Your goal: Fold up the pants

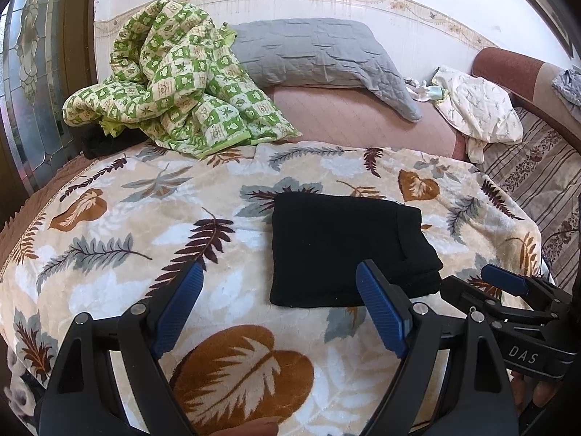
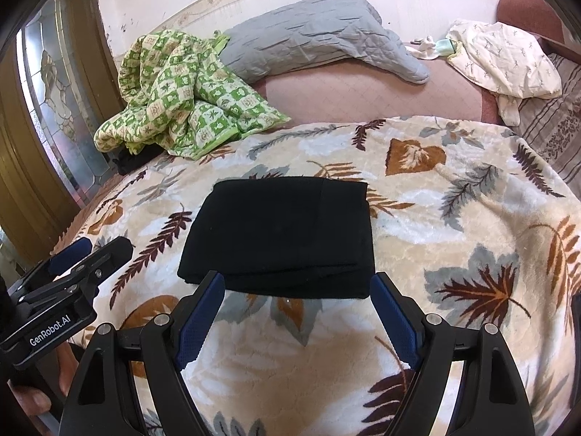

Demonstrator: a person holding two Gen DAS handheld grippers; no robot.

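Note:
The black pants (image 1: 345,247) lie folded into a compact rectangle on the leaf-patterned blanket (image 1: 145,218); they also show in the right wrist view (image 2: 283,232). My left gripper (image 1: 279,272) is open and empty, held just short of the pants' near left edge. My right gripper (image 2: 297,283) is open and empty, its fingertips at the pants' near edge without holding them. The right gripper also shows at the right of the left wrist view (image 1: 504,279), and the left gripper at the left of the right wrist view (image 2: 90,250).
A crumpled green checkered quilt (image 1: 174,98) lies at the back left, a grey pillow (image 1: 319,54) behind it, a white garment (image 1: 479,109) at the back right. A glass-panelled wooden door (image 1: 32,72) stands at the left. The blanket (image 2: 472,218) covers the bed.

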